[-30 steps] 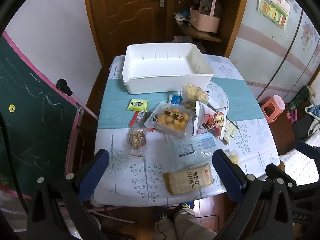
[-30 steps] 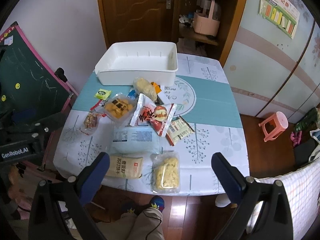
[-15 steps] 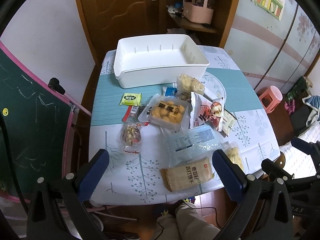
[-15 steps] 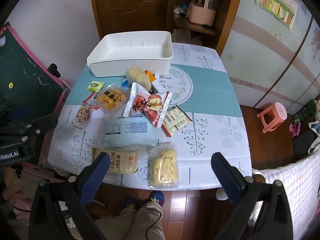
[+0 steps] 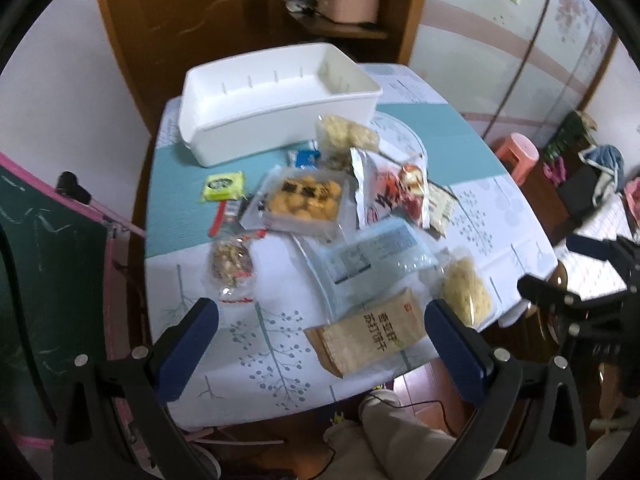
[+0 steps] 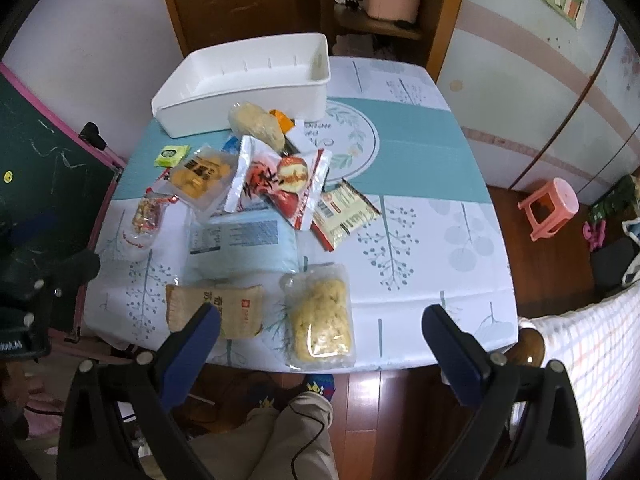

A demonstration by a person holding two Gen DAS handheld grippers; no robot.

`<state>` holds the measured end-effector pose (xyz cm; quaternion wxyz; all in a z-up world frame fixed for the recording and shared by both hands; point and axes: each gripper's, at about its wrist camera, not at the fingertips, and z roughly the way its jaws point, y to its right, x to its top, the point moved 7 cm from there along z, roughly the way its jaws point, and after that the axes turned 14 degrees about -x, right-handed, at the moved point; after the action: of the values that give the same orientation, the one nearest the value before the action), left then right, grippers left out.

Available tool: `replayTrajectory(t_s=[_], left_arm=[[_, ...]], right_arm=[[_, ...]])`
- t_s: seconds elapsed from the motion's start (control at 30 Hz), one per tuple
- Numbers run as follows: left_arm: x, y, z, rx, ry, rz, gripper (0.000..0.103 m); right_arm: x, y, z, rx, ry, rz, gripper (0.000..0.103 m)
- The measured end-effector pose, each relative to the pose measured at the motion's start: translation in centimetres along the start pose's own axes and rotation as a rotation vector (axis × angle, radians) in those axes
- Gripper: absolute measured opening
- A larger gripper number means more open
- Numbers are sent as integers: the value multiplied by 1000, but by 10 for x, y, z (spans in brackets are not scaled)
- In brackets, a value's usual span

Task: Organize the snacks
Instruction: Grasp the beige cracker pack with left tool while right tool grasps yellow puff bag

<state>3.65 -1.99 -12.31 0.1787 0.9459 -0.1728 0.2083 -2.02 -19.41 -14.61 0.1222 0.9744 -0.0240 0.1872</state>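
Roughly ten snack packs lie loose on the worktop (image 6: 420,256), w/ the empty white rectangular plastic bin (image 6: 248,80) at the far edge. Nothing is in it, so I'd judge sorting not yet begun. Packs cluster just in front of the bin, several overlapping: the clear tray of golden pastries (image 5: 302,200) sits partly over neighbours, the red-and-white foil bag (image 6: 280,180) laps the pale blue flat pouch (image 6: 244,244). Nearest the person are the tan paper-look biscuit pack (image 5: 372,330) & the clear bag of yellow crisps (image 6: 322,316), prob. the easiest first picks.

Left gripper (image 5: 322,346) hangs above the near worktop edge, pads spread wide, holding nothing, roughly bracketing the biscuit pack in view but well above it. Right gripper (image 6: 320,350) is likewise splayed & empty, high over the near edge, the crisps bag between its pads in view. Both point down & forward toward the bin.
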Motion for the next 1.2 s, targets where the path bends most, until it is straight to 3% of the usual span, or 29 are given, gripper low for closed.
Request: replayTrajectory(t_s=[0.27,0.7,1.07,1.2], left_arm=[[-18,-1,32,-55,-57,113,103],[-60,20,114,-113,-276,339,103],[-64,9,164,-119,-374,317,103],[-58,13,172,-110,-366,325,103]], right_arm=[[-10,1,27,17,-48,11,101],[-24,2,80,47,-147,44,101],[-36,-7,119,53,-219,39,100],[-39,-11,128,67,-246,35,92]])
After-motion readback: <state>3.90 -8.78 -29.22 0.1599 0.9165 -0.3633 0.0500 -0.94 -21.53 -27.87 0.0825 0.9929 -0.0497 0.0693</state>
